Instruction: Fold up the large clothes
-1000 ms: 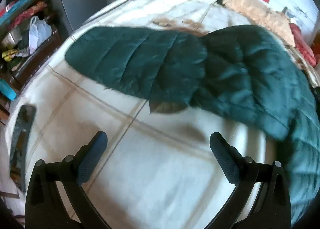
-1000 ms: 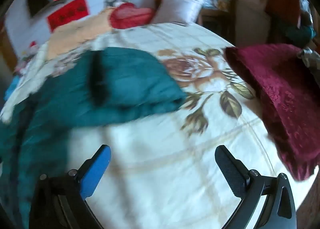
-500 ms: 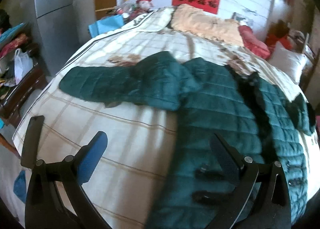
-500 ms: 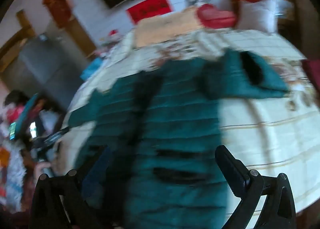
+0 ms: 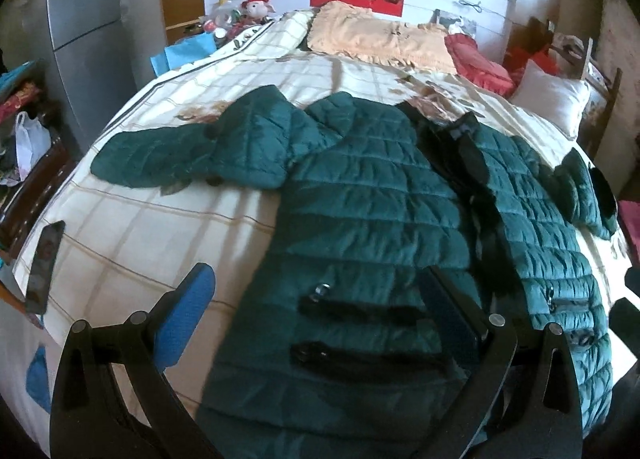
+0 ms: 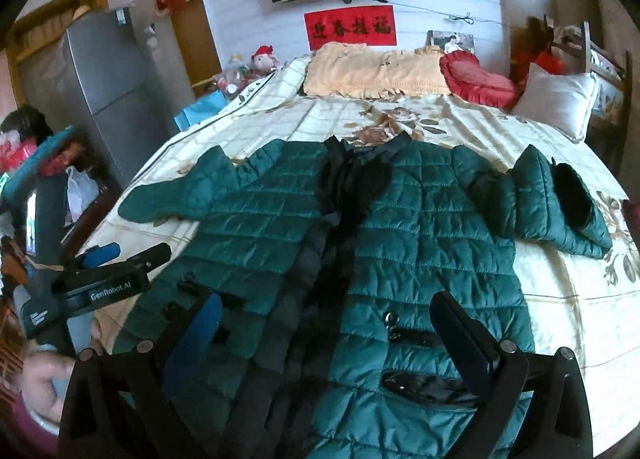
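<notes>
A dark green quilted jacket (image 6: 420,227) lies face up on the bed, front open, black lining showing down the middle; it also shows in the left wrist view (image 5: 372,215). Its left sleeve (image 5: 192,155) and right sleeve (image 6: 552,203) are spread out to the sides. My left gripper (image 5: 320,311) is open and empty above the jacket's lower left panel; it also shows in the right wrist view (image 6: 120,255). My right gripper (image 6: 328,331) is open and empty above the jacket's hem.
The bed (image 6: 560,299) has a cream floral quilt. A peach blanket (image 6: 372,71), red cushion (image 6: 476,79) and white pillow (image 6: 560,99) lie at the head. A phone (image 5: 44,263) lies at the bed's left edge. A grey fridge (image 6: 104,87) stands at left.
Both grippers have pulled back from the sleeves toward the foot of the bed and turned toward the jacket's middle. The whole jacket is now in view, spread flat.
</notes>
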A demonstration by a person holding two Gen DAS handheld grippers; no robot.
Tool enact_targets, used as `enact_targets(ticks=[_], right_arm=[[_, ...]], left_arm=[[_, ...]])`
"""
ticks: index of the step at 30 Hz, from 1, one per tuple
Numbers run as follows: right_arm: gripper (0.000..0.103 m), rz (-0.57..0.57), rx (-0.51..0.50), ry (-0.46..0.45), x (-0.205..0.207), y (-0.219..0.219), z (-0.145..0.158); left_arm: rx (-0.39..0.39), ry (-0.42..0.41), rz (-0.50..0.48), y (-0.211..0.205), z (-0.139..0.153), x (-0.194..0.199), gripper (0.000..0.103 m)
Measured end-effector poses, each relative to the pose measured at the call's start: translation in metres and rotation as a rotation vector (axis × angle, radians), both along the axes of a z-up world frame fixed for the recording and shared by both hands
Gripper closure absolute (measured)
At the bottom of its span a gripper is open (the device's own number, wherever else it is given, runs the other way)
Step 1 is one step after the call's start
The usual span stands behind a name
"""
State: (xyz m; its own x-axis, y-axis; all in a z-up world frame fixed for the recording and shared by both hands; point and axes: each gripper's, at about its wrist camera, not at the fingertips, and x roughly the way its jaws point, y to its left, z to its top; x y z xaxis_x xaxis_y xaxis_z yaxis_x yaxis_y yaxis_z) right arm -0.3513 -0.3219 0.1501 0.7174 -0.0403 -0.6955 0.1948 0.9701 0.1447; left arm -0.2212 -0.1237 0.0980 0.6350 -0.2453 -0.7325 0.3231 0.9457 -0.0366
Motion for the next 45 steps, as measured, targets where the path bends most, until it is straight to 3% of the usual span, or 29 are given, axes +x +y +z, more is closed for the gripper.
enact_targets(ticks=[11,18,45], right_arm=[[0.000,-0.110,-0.051,0.003,-0.013,-0.006,-0.011],[0.000,-0.146,-0.026,0.004,-0.022,-0.009,-0.018],[0.000,-0.139,-0.046,0.019,-0.033,0.001,-0.020]], left_arm=[[-0.015,-0.015,-0.031,-0.019,0.003,-0.019,0.000],[-0.007,-0.044,-0.056,-0.027,0.007,-0.032,0.000],[0.000,-0.060,-0.074,-0.035,0.014,-0.051,0.000]])
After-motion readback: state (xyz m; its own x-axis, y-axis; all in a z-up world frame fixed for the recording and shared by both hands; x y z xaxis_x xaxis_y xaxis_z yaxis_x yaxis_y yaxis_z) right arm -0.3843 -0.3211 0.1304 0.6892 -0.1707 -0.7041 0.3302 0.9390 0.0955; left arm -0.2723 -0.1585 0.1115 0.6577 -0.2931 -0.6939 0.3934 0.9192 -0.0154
